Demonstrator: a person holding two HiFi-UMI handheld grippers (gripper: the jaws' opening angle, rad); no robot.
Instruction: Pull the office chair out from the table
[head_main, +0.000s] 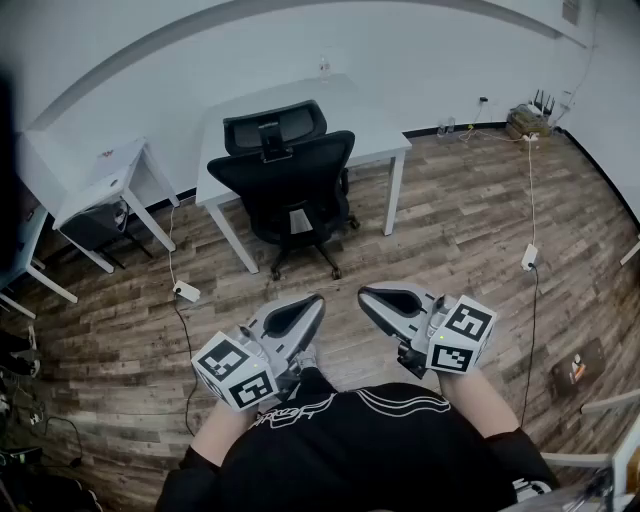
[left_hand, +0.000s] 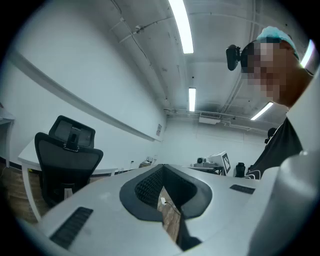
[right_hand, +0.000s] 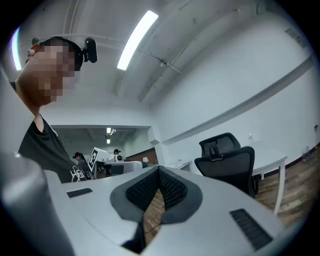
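Observation:
A black mesh office chair (head_main: 286, 180) with a headrest is tucked under the white table (head_main: 372, 130), its back toward me. It shows at the left of the left gripper view as the chair (left_hand: 65, 160) and at the right of the right gripper view as the chair (right_hand: 227, 162). My left gripper (head_main: 318, 300) and right gripper (head_main: 364, 294) are held close to my body, well short of the chair, tips turned toward each other. Both are shut and hold nothing. In their own views the left gripper (left_hand: 162, 172) and right gripper (right_hand: 159, 175) have their jaws together.
A smaller white desk (head_main: 105, 180) stands at the left with a dark bin under it. Power strips (head_main: 186, 291) and cables lie on the wood floor, another strip (head_main: 529, 257) to the right. A router (head_main: 530, 115) sits in the far right corner.

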